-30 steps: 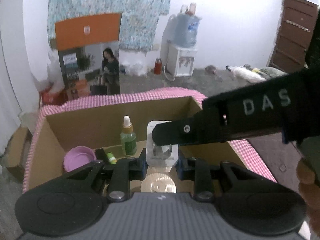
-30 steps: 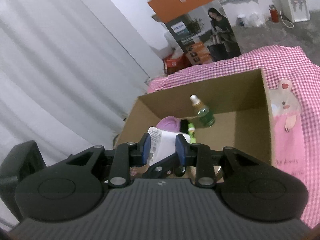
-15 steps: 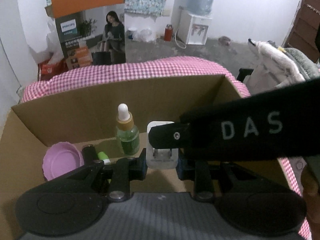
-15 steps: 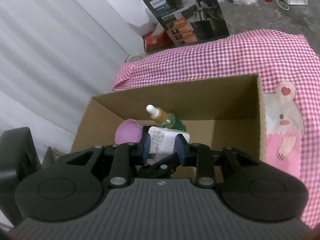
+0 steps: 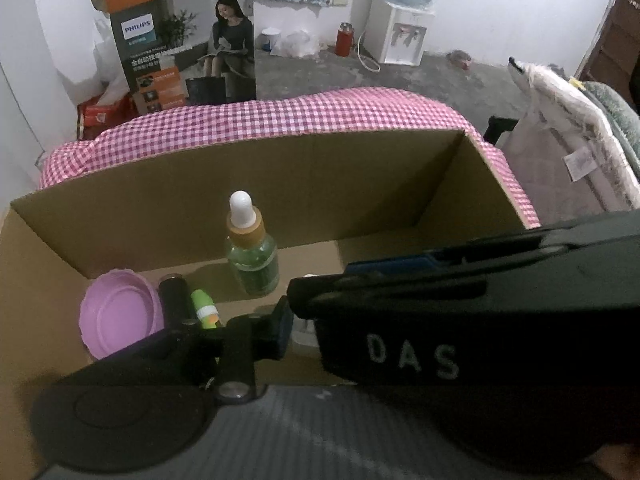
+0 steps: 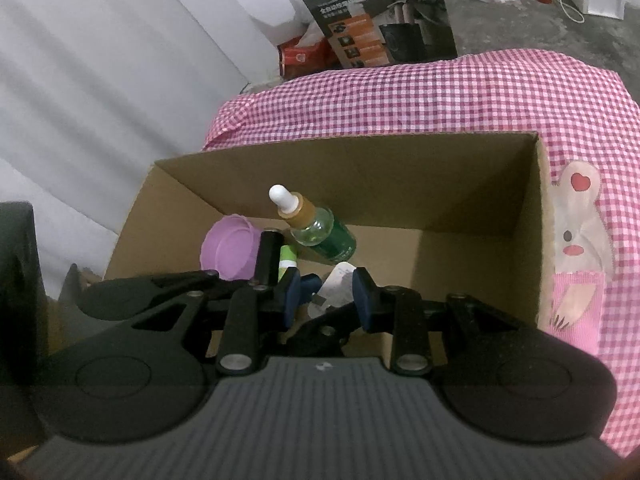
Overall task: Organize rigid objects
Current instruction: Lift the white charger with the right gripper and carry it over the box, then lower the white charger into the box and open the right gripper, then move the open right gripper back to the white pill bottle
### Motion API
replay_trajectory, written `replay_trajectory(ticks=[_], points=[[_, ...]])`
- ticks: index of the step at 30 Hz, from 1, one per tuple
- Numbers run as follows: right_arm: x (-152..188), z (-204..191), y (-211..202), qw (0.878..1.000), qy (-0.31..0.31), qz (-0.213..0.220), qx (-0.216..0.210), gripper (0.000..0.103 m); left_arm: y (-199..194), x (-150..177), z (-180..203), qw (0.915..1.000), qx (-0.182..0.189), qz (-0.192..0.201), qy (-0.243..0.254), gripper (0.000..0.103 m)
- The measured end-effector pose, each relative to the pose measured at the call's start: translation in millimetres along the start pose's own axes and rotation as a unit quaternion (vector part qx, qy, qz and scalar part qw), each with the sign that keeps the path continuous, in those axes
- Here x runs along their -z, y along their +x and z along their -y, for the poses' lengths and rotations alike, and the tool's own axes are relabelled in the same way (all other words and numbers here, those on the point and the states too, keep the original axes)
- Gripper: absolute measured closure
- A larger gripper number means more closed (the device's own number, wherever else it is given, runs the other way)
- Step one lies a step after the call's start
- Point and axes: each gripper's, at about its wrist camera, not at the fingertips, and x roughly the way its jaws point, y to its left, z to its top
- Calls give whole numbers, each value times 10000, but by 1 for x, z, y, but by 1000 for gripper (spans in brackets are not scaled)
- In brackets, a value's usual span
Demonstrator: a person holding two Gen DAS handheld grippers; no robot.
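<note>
Pink gingham covers the surface under the cardboard box (image 6: 400, 184). Right gripper (image 6: 326, 294) hangs with jaws spread around the white charger (image 6: 336, 280), low inside; left gripper's (image 5: 298, 326) jaws, can't tell. Light, stiff, slick plastic; pinch its flat sides.

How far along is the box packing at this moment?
Done: the dropper bottle, purple lid, black tube and green tube sit inside the cardboard box. In hand: the white charger lies between the right gripper pads, which look spread. Left: nothing else to pack is visible.
</note>
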Motion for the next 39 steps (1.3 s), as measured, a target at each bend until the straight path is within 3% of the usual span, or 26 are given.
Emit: replay_trajectory(ticks=[1,3,6,10,12,17,24,29,34,39], points=[[0,0,-1,10000,-8,16,4,74,-2,1,0,10000,16,60,2,64],[1,-1,-6,10000,-25,88,27,74,-11,4,0,9997,39,235,14,46],[2,-2,-20,9996,-15,264,-54,72,-29,8,0,9987,25,506,68,35],[13,-11,-54,9977,-115,668,-80,54,-67,21,2,9965,70,822,109,26],[22,-18,-74,9957,-218,897,-118,50,-91,32,1,9947,62,1007,184,19],[60,-34,-132,9870,-355,1519,-381,30,-155,73,-11,9883,26,1485,357,13],[129,-53,-183,9724,-495,2099,-888,22,-220,139,-38,9800,-123,1972,228,9],[167,-71,-175,9701,-489,2007,-1276,21,-225,179,-55,9764,-477,2104,43,8],[185,-99,-134,9761,-530,1490,-1490,21,-201,203,-73,9766,-866,1968,-64,8],[182,-127,-82,9818,-434,928,-1598,22,-165,212,-90,9778,-1173,1737,-43,10]])
